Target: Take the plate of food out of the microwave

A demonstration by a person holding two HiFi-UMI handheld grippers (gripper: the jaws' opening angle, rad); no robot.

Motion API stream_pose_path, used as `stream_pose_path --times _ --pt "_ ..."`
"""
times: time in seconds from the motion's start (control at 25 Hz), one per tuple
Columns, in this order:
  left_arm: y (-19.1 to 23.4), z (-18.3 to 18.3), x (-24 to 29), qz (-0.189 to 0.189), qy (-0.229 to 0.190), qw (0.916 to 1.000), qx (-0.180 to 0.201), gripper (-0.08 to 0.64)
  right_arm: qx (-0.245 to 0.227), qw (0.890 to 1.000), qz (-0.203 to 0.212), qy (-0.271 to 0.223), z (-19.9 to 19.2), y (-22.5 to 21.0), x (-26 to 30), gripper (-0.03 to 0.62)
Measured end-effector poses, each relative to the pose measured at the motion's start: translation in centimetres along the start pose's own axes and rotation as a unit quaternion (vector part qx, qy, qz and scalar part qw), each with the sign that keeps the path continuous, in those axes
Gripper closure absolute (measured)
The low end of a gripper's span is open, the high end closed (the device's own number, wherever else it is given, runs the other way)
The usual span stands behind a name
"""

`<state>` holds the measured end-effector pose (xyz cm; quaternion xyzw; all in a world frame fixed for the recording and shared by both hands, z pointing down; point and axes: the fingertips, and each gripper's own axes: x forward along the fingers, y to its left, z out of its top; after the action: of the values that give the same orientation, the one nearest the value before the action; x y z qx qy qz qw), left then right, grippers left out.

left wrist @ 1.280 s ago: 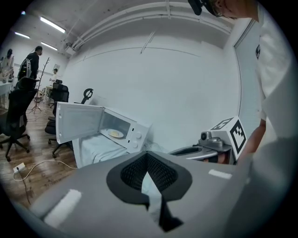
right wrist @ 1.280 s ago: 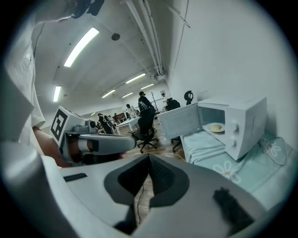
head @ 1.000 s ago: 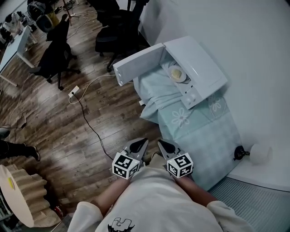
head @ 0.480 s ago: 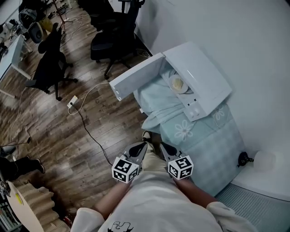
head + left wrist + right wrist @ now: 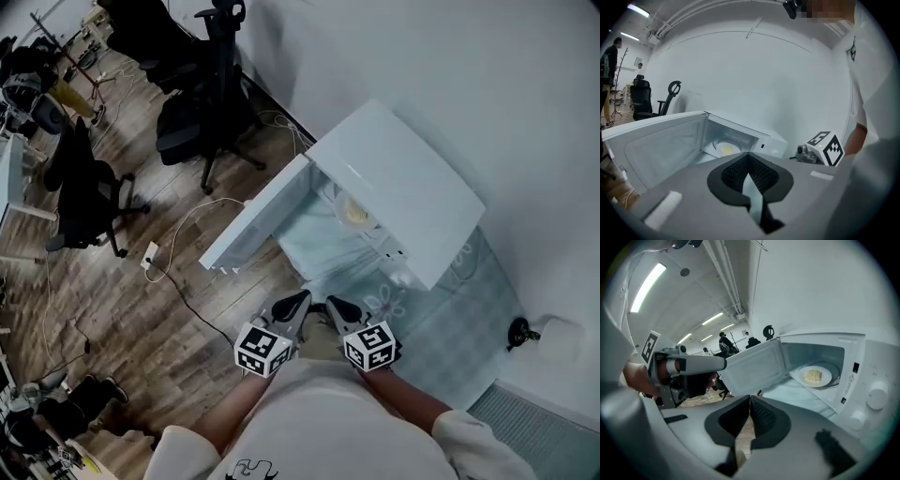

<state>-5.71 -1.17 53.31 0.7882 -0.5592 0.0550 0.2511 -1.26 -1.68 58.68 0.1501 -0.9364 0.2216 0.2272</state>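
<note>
A white microwave (image 5: 398,183) stands on a table with a pale green cloth (image 5: 450,309), its door (image 5: 253,220) swung wide open to the left. Inside lies a white plate (image 5: 814,377) with a yellowish piece of food (image 5: 813,375); the plate (image 5: 354,212) and plate (image 5: 725,148) also show in the other views. Both grippers are held close to the person's chest, well short of the microwave. My left gripper (image 5: 298,302) has its jaws together and empty. My right gripper (image 5: 334,305) is likewise shut with nothing in it.
Black office chairs (image 5: 202,112) stand on the wood floor behind the open door. A white power strip (image 5: 150,255) and cable (image 5: 192,305) lie on the floor at left. A white wall (image 5: 450,84) runs behind the microwave. A desk edge (image 5: 11,178) is at far left.
The view has shifted closer to the microwave, which now sits nearer the middle. Both grippers stay shut near the chest, side by side.
</note>
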Motion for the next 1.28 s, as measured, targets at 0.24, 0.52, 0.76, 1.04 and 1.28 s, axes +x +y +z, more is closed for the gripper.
stream_pose_path --times 0.24,0.52,0.76,1.04,1.28 --pt "2.6 2.0 4.5 -0.074 0.023 0.9969 0.011 0.557 0.035 0.995 -0.094 -0.017 2.0 -5.3 0.6 0.578" --pt "4.5 3.2 6.6 -0.169 0.062 0.9825 0.048 0.557 0.072 0.978 -0.188 -0.060 5.7 -5.9 1.6 0.578" --pt "5.1 3.5 7.1 -0.199 0.083 0.9744 0.064 0.557 0.095 0.970 -0.213 -0.070 6.3 -6.0 1.8 0.578" --pt "5.2 3.1 8.0 -0.191 0.089 0.9760 0.053 0.557 0.144 0.960 -0.212 -0.112 6.8 -8.3 0.8 0.578" --pt "6.2 2.4 10.7 -0.178 0.102 0.9771 0.057 0.557 0.189 0.951 -0.210 -0.124 6.2 -11.3 1.7 0.578"
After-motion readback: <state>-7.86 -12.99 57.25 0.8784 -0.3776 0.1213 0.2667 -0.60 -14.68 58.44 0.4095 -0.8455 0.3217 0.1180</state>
